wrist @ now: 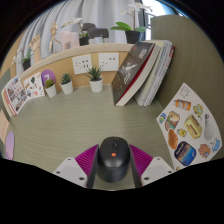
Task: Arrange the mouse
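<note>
A black computer mouse (112,161) with an orange mark on its wheel sits between my two fingers. Both magenta pads (86,158) press against its sides. My gripper (112,165) is shut on the mouse and holds it over the pale green table top (90,120). The mouse's rear end is hidden below, between the fingers.
Several books (140,72) lean against a wooden back shelf. Three small potted plants (95,78) stand in front of the shelf. A food picture card (188,125) lies at the right, another card (15,95) at the left.
</note>
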### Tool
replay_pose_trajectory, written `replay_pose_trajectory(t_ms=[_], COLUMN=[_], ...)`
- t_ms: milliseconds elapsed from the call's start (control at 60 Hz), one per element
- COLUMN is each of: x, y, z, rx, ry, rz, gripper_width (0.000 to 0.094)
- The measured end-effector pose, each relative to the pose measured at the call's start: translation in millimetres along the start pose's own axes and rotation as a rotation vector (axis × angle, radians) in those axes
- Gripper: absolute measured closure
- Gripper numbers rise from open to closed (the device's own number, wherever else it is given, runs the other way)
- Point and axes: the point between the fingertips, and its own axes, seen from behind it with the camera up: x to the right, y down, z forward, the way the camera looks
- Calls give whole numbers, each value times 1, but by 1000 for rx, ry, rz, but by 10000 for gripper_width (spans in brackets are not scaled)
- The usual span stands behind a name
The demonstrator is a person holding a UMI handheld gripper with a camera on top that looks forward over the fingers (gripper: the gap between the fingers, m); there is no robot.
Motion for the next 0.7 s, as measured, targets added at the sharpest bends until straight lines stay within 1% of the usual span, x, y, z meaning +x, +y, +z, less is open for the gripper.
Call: replay_pose_trajectory(t_ms=[17,100,150,233,250,267,317,450,550,633,700], x=[0,0,0,0,0,-1,-2,-3,-1,-17,-44], y=[0,0,0,0,0,-1,0,1,-4,-35,-74], z=[0,1,0,1,1,1,1,2,-3,-28,-62], rx=[0,3,3,-2,-4,-2,-6,-35,-64,-12,66], ry=[3,10,13,21,23,23,25,3,50,83,107], rz=[1,8,12,15,11,6,-5,-15,-48,-43,-31], gripper_width=[404,419,446,520,518,546,575,581,582,581,582])
